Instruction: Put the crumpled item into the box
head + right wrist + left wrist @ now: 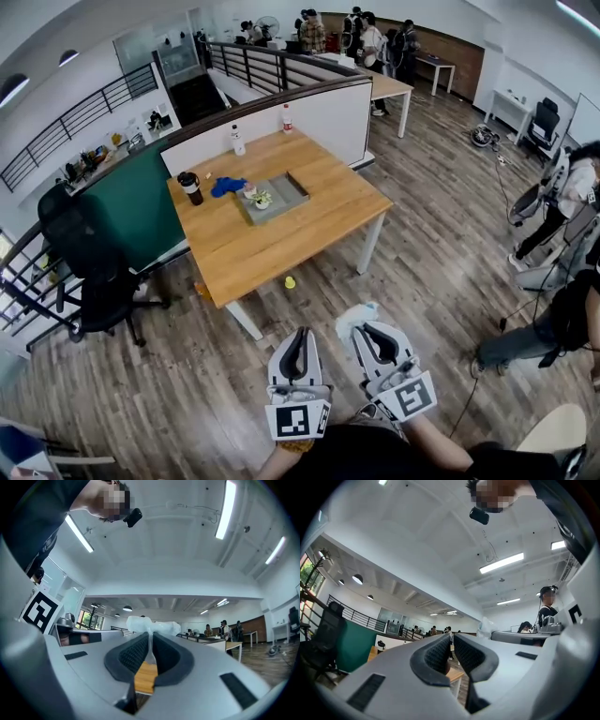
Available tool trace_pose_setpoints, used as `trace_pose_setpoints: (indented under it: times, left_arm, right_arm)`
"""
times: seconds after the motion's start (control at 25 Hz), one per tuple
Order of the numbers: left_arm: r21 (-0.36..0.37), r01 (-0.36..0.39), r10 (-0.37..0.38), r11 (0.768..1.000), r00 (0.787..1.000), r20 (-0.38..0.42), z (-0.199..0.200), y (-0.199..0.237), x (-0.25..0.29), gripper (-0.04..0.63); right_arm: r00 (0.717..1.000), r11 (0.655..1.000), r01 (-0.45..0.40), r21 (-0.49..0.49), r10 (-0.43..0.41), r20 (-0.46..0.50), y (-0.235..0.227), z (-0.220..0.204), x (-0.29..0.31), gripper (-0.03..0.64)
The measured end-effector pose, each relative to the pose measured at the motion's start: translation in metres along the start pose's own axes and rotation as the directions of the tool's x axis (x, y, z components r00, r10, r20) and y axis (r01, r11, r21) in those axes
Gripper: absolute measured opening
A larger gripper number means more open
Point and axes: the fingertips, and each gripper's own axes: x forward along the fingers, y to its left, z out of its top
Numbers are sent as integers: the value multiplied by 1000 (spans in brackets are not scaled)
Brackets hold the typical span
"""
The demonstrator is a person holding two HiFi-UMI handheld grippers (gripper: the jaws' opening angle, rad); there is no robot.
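Pinching with the fingers of the right gripper (151,643), drawn almost together on a thin twisted neck of the crumpled item (151,625), with its white bulk bunched just past the tips; holding the fingers of the left gripper (452,644) together on nothing, just beside the right. Standing well back from the tabletop (281,248), with the grey box (287,195) far ahead and somewhat to the left of both grippers, neither one nearer than the other. Likely calls for a long forward carry with the loaded right gripper, angled leftward over the near tabletop edge, before any release above the box.
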Motion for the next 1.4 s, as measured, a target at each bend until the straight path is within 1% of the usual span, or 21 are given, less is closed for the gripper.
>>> trace_pose_setpoints:
  times: [0.12,0.28,0.52,0.6,0.68,0.84,1.08,1.2,1.32,1.4]
  left_arm:
    - [-5,-36,36,999,999,3,1,20,-7,41]
    - [-16,-62,62,998,998,-3,-7,41,-15,41]
    - [-31,-49,47,998,998,-47,-24,49,-5,41]
    - [-27,-45,43,999,997,-56,-28,48,1,41]
    - [-15,-43,42,999,997,-64,-31,49,10,41]
    - [4,-65,65,998,996,-69,-37,52,37,41]
    - [40,-79,81,996,995,-64,-42,50,86,41]
    - [53,-87,90,995,994,-56,-45,46,111,41]
    - [61,-94,97,994,994,-56,-51,41,132,41]
    - [65,-100,104,993,993,-59,-56,37,143,41]
  right_arm:
    - [1000,1000,-20,-6,20,-8,10,-6,15,35]
    - [999,999,-41,-20,41,-10,24,-10,31,35]
    - [999,999,-33,-27,33,-5,29,-10,40,35]
    - [999,999,-33,-8,33,-36,24,-22,40,35]
    - [998,999,-31,9,32,-48,16,-29,43,35]
    - [999,999,-41,20,41,-19,-7,-28,65,35]
    - [996,998,-61,10,60,72,-50,-14,100,35]
    - [995,997,-80,21,79,59,-72,-20,111,35]
    - [992,996,-89,24,87,88,-92,-18,122,35]
    - [991,995,-96,27,93,92,-105,-20,126,35]
